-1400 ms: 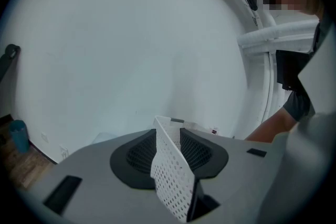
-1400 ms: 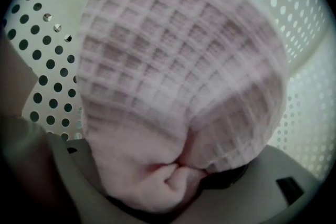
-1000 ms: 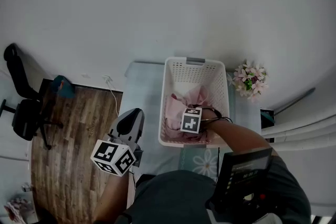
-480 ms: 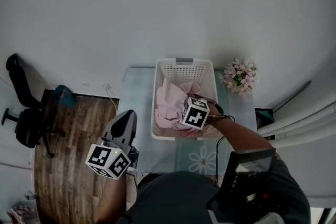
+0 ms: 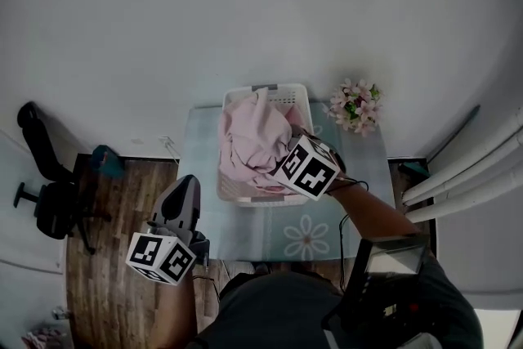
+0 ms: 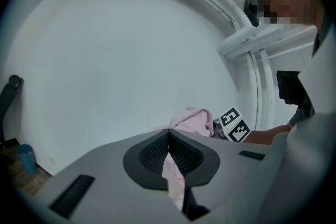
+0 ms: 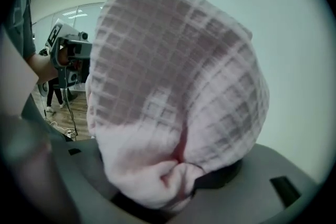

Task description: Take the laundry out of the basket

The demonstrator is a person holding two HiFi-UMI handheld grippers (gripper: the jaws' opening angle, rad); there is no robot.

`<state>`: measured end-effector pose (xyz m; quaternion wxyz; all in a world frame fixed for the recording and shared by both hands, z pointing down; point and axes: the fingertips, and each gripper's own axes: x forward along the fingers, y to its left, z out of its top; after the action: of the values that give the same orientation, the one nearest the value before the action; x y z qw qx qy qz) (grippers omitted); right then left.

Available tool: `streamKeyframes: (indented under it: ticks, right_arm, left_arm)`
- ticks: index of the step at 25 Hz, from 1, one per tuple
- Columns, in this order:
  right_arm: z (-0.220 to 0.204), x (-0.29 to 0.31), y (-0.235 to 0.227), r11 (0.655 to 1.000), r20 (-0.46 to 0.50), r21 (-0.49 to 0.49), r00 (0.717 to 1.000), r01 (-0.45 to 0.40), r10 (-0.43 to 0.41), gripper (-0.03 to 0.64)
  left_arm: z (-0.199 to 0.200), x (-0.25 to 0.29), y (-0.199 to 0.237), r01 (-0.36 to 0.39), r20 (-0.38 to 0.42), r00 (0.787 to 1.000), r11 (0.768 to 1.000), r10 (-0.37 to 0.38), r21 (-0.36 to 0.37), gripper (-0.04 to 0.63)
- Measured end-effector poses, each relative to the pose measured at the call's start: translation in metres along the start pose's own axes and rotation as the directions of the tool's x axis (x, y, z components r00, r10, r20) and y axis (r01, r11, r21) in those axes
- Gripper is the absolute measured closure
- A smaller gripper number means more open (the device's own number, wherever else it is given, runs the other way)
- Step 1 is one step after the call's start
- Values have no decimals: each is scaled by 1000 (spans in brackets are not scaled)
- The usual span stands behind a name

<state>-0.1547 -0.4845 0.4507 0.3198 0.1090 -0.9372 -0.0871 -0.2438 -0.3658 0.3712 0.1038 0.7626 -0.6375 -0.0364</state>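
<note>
Gripping a bunched fold of the pink laundry [image 7: 173, 71], the right hand-held gripper [image 7: 181, 165] had its jaws partly apart and clamped on the cloth. The laundry stood lifted above the white basket [image 5: 286, 96], with its lower part hanging inside. The basket rested on the pale blue surface [image 5: 359, 184], near a flower bunch [image 5: 355, 105]. The left hand-held gripper [image 6: 168, 132] was just off the surface's left edge, jaws closed tip to tip; a pink strip showed in the slit behind the tips, grip undetermined
</note>
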Motion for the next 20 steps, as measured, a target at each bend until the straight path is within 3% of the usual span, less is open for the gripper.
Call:
streamKeyframes:
  ticks: [4, 9, 12, 20]
  right_arm:
    - [18, -38, 2, 998, 115, 33, 991, 62, -65, 308]
    - [34, -96, 16, 986, 228, 111, 962, 127, -149, 308]
    - [51, -118, 19, 977, 274, 151, 944, 149, -186, 308]
    - [73, -152, 24, 959, 337, 226, 909, 174, -244, 308]
  left_arm:
    - [-2, -21, -24, -12, -5, 1000, 1000, 12, 28, 584]
    - [-11, -63, -55, -29, 15, 999, 1000, 29, 6, 584]
    - [-3, -72, -61, -22, 0, 1000, 999, 22, 38, 584]
    - [8, -66, -64, 50, -4, 999, 998, -50, 32, 584]
